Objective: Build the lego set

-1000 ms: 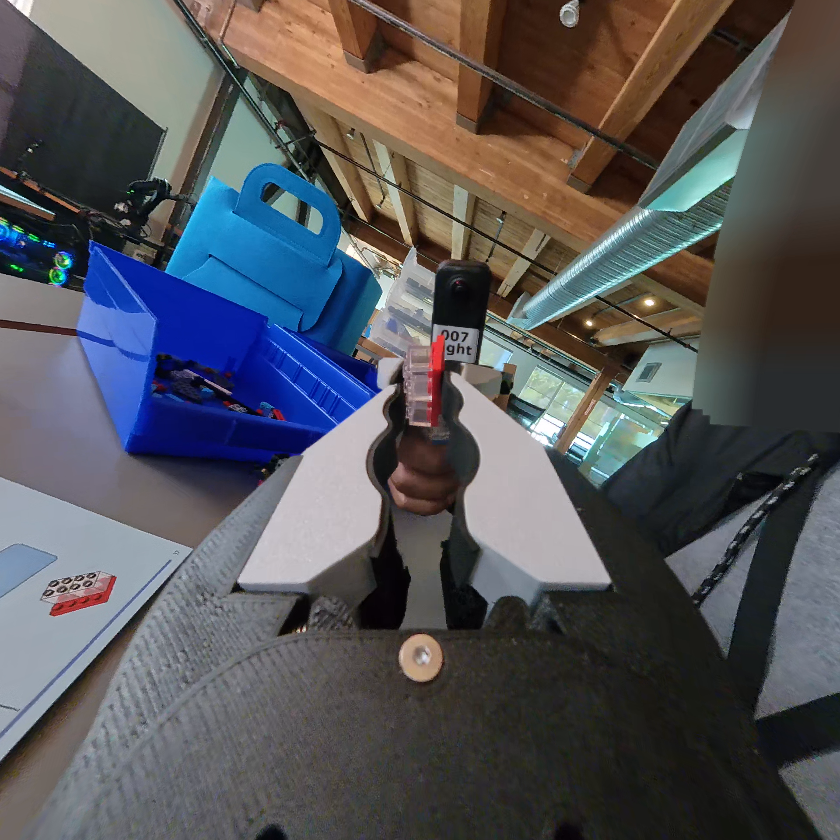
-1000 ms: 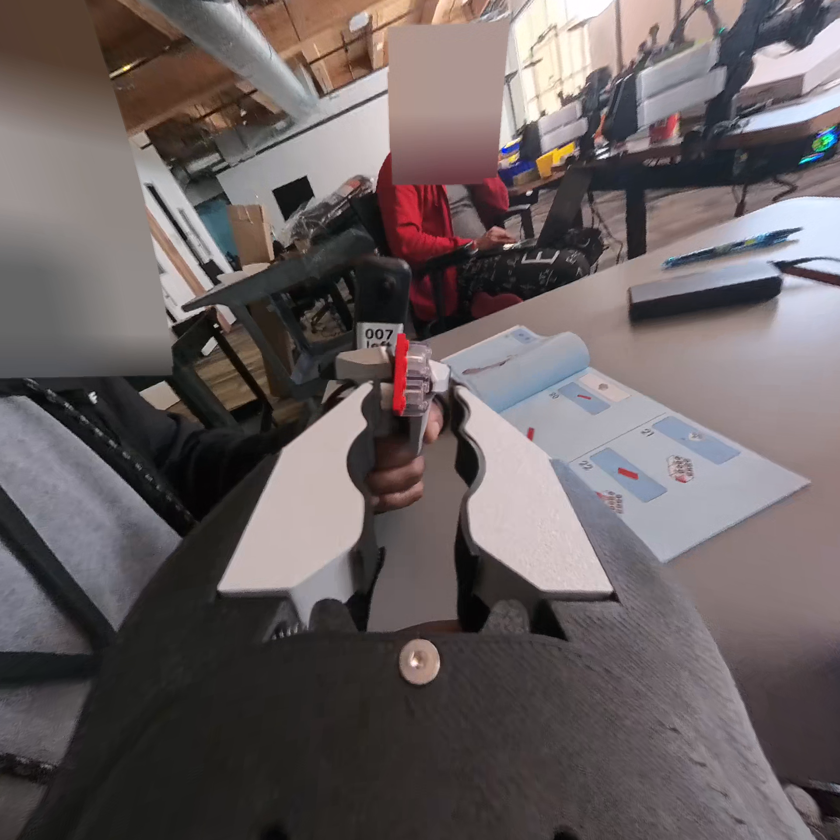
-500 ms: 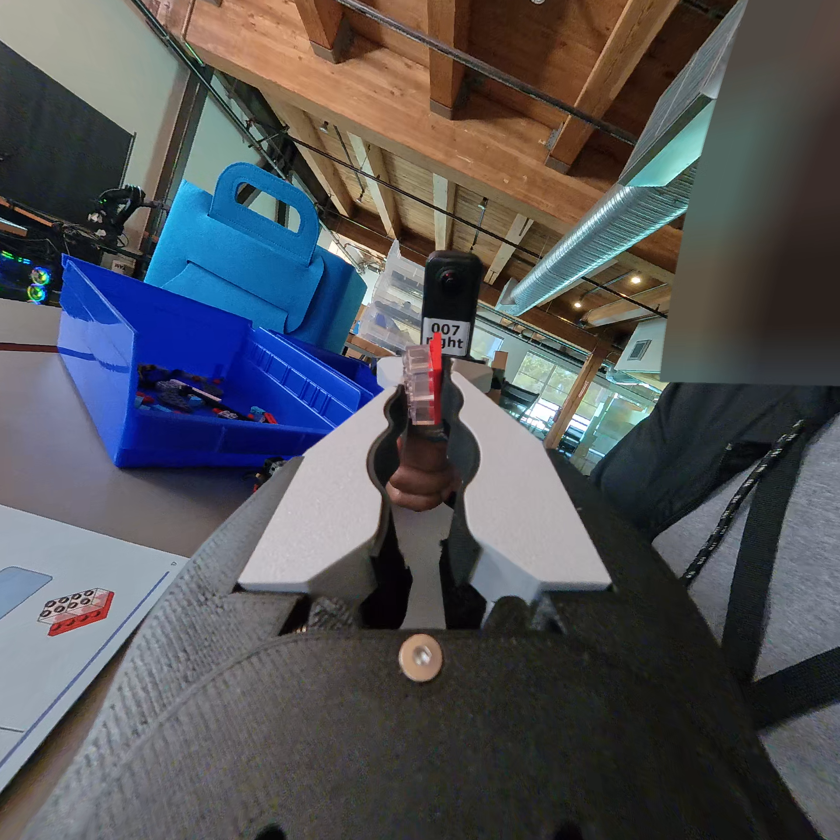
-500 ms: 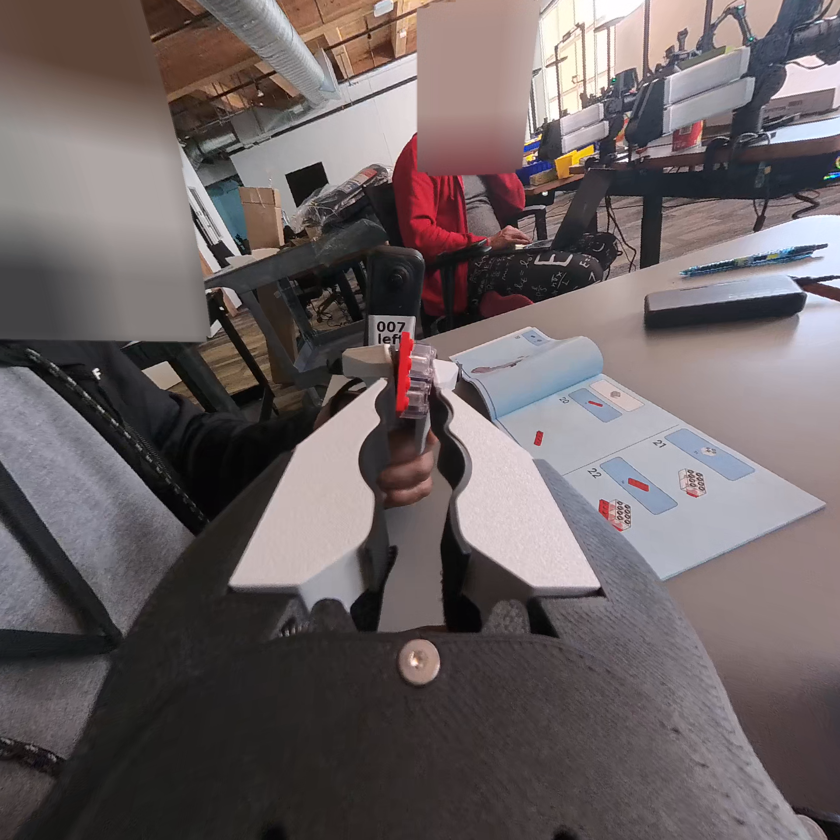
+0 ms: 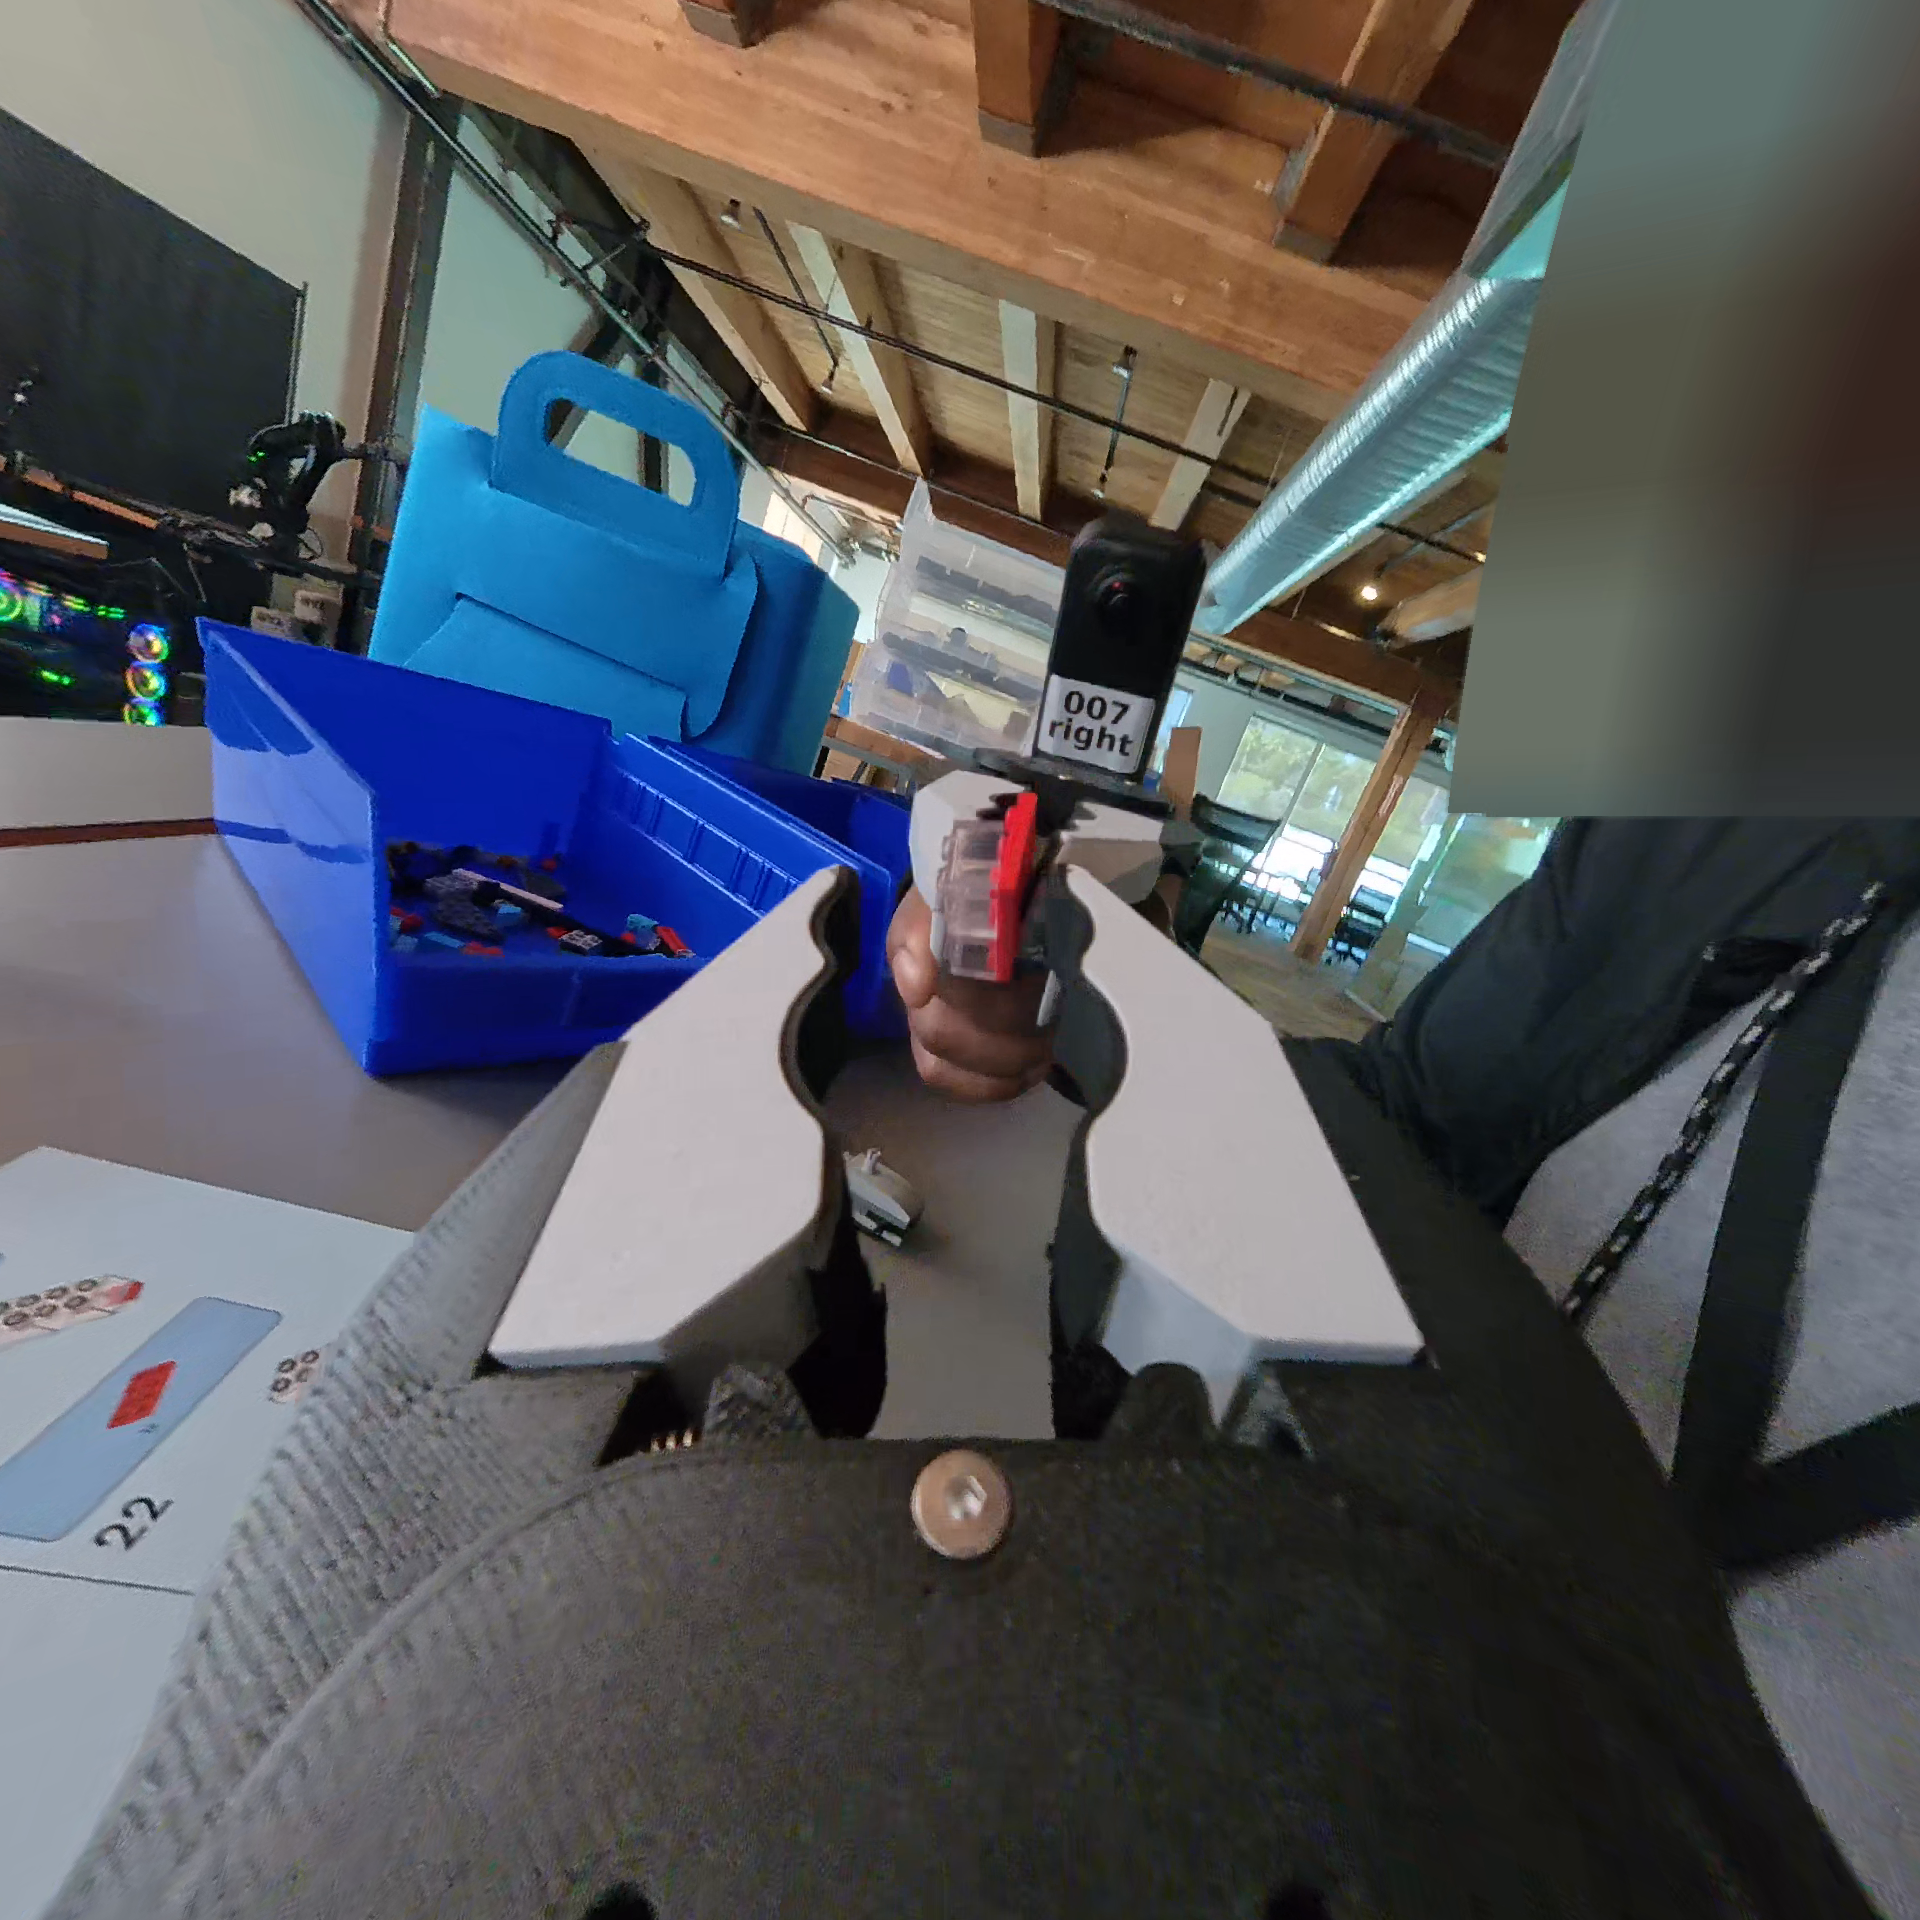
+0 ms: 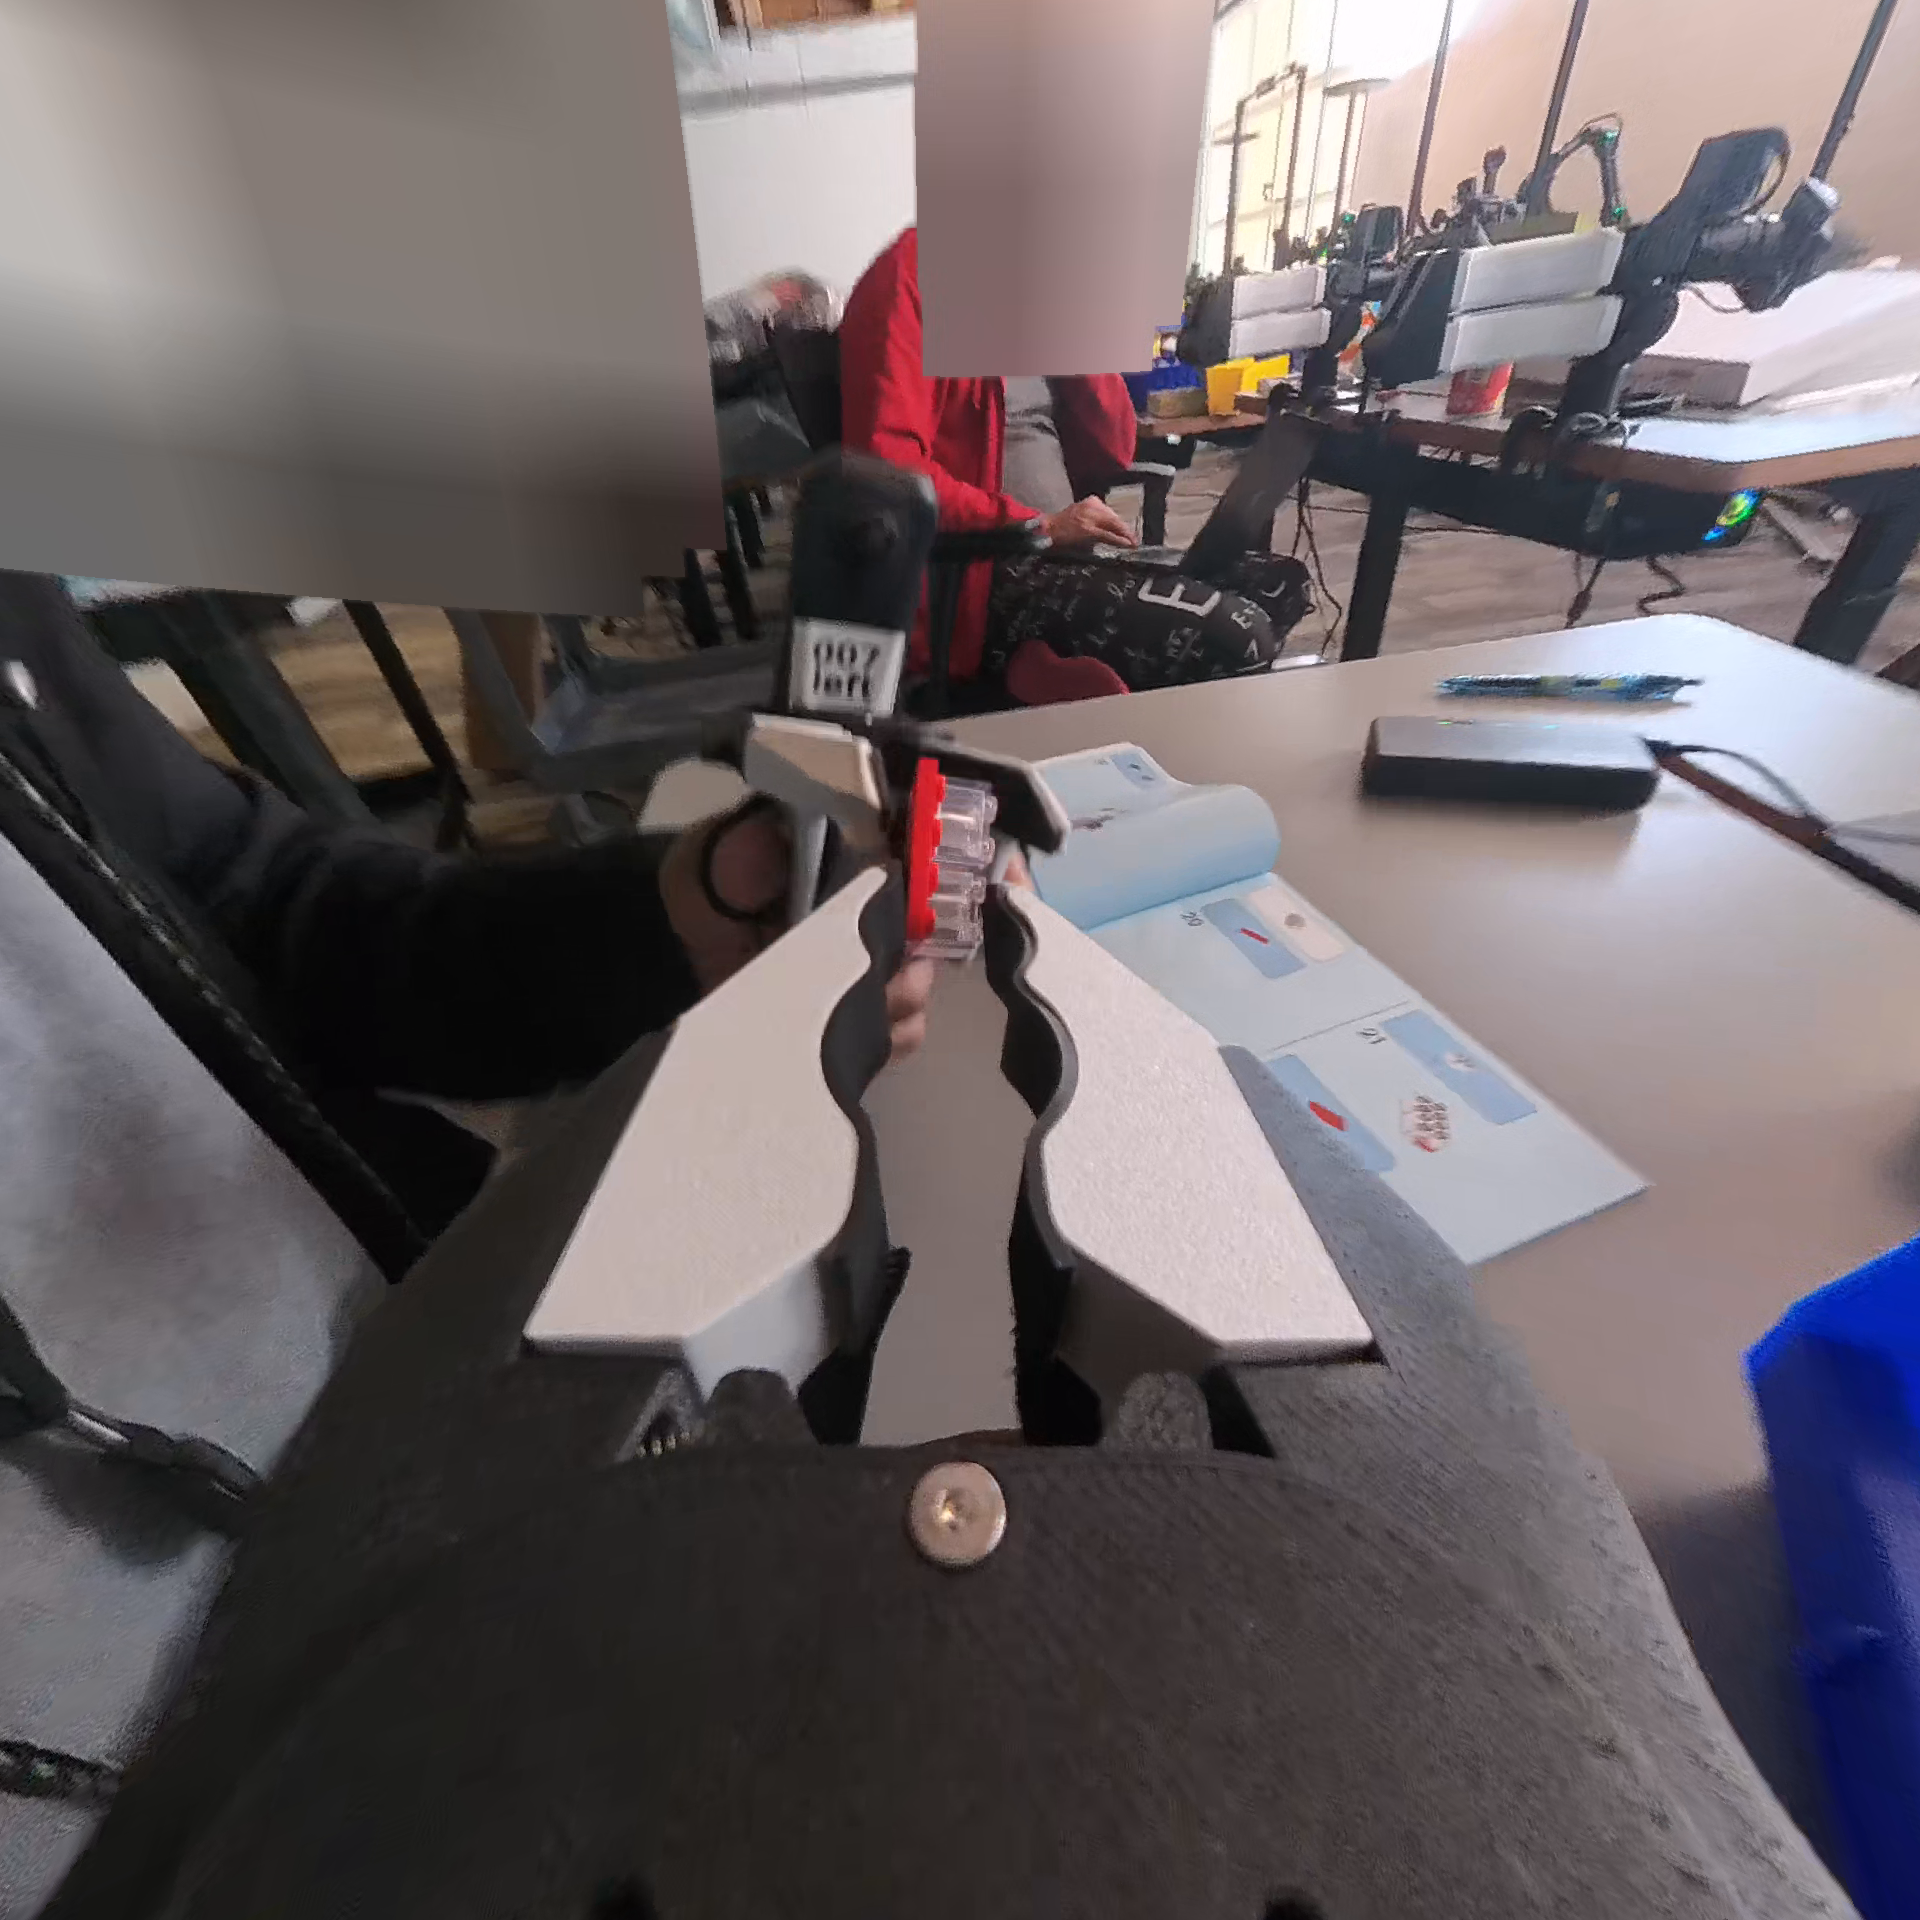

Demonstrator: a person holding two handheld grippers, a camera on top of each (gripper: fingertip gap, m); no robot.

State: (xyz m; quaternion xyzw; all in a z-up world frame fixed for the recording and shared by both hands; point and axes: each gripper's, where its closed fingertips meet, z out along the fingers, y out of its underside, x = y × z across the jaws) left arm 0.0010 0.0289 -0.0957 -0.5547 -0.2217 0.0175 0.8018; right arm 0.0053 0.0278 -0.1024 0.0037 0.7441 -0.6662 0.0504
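Observation:
The lego piece, a clear brick stack with a red plate on one side, is held in the air over the table. My right gripper is shut on it, and the piece sits between its tips. My left gripper faces the right one and is open, its fingers standing apart on either side of the piece. The left one also shows in the right wrist view, spread wide. The right one shows in the left wrist view, clamped on the piece.
A blue bin with several loose lego parts stands behind, with a blue felt bag beyond it. The instruction booklet lies open on the grey table. A small grey part lies below. A black power bank and pen lie farther off. Only a small space, under 4 cm, lies between the two pairs of fingers.
My right gripper closed on the lego piece while the left still held it. The left gripper has now opened and let go. Both views have tilted down toward the table.

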